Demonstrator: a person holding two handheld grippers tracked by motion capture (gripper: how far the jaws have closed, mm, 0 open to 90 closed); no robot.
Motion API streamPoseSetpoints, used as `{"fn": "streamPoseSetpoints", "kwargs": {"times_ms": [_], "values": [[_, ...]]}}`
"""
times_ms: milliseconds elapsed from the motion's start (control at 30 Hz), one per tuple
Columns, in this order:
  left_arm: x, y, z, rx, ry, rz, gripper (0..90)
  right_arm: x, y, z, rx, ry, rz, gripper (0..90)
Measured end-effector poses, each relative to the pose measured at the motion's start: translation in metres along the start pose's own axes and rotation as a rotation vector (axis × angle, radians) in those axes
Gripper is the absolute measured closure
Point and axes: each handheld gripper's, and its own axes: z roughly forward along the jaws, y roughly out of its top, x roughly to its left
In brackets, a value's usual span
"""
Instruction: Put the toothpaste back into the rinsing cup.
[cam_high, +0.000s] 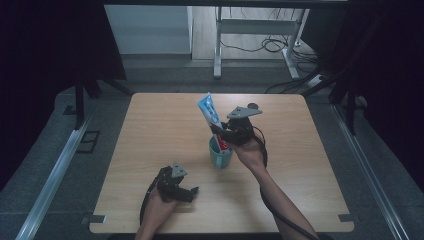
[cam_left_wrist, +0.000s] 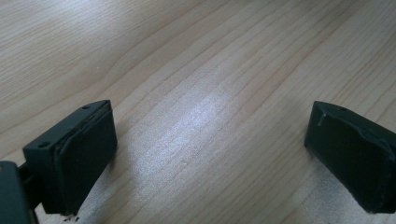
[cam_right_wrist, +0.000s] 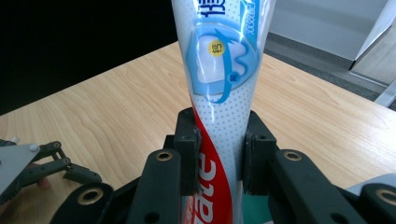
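At left on the wooden surface (cam_high: 150, 130), the left tongs (cam_high: 192, 190) rest low near the front edge, jaws well apart with nothing between them; the left gripper view shows bare wood grain between the two black pads (cam_left_wrist: 86, 154). No contact with any item.

Centre: a teal cup (cam_high: 220, 156) stands upright on the surface, well apart from the left tongs.

Just right of centre: the right tongs (cam_high: 223, 135) are clamped on a toothpaste tube (cam_high: 210, 114), gripping its lower part. The right gripper view shows both pads pressed against the tube's sides (cam_right_wrist: 219, 135), red band below, blue-and-white print above. Tube is tilted, crimped flat end up and leaning away to the left; its lower end sits at or inside the cup mouth. Whether the bottom touches the cup floor cannot be told.

Judgement: step in hand is placing the tube into the cup, nearly complete. Next move calls for lowering until the tube is borne by the cup, then opening the jaws and lifting clear without tipping the cup.
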Motion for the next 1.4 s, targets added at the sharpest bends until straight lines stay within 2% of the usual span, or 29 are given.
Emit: {"fn": "streamPoseSetpoints", "kwargs": {"times_ms": [867, 1400], "values": [[0.000, 0.000, 0.000, -0.001, -0.001, -0.004, 2.3, -0.001, -0.030, 0.016, 0.036, 0.004, 0.021, 71.0], [0.000, 0.000, 0.000, -0.003, 0.000, -0.004, 2.3, -0.002, -0.038, 0.016, 0.037, 0.022, 0.033, 69.1]]}}
